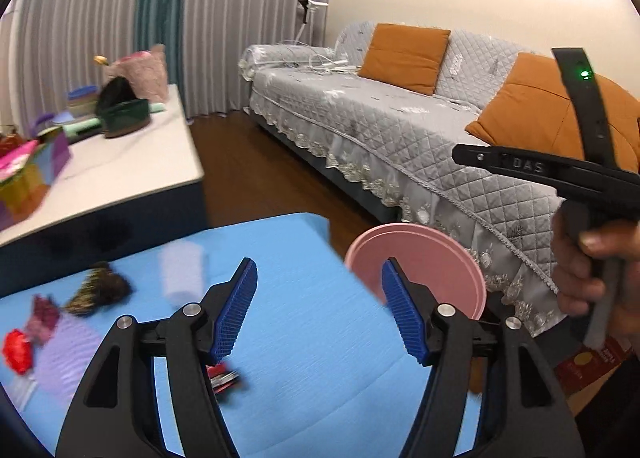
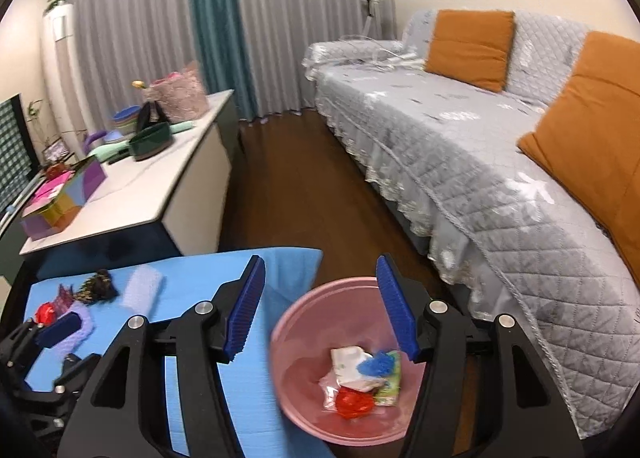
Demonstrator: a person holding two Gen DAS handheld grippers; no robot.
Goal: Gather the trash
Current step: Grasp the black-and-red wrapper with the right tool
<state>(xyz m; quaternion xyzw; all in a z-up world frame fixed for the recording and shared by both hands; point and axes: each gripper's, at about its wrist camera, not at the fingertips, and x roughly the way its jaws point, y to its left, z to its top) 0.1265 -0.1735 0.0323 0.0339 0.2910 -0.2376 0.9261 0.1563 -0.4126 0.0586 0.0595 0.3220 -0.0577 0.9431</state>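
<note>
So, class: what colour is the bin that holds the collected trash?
Pink; the bin shows best in the right wrist view.

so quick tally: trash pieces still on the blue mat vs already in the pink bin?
On the blue mat, left: 5 (red wrapper, maroon wrapper, dark crumpled piece, white cup, purple piece)
In the pink bin: about 4 pieces, overlapping
Total: about 9

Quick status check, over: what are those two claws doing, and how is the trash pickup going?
Left gripper open, empty. Right gripper open, empty above pink bin, wrappers already inside. Red wrapper and dark scrap on blue mat. Nothing blocking.
</note>
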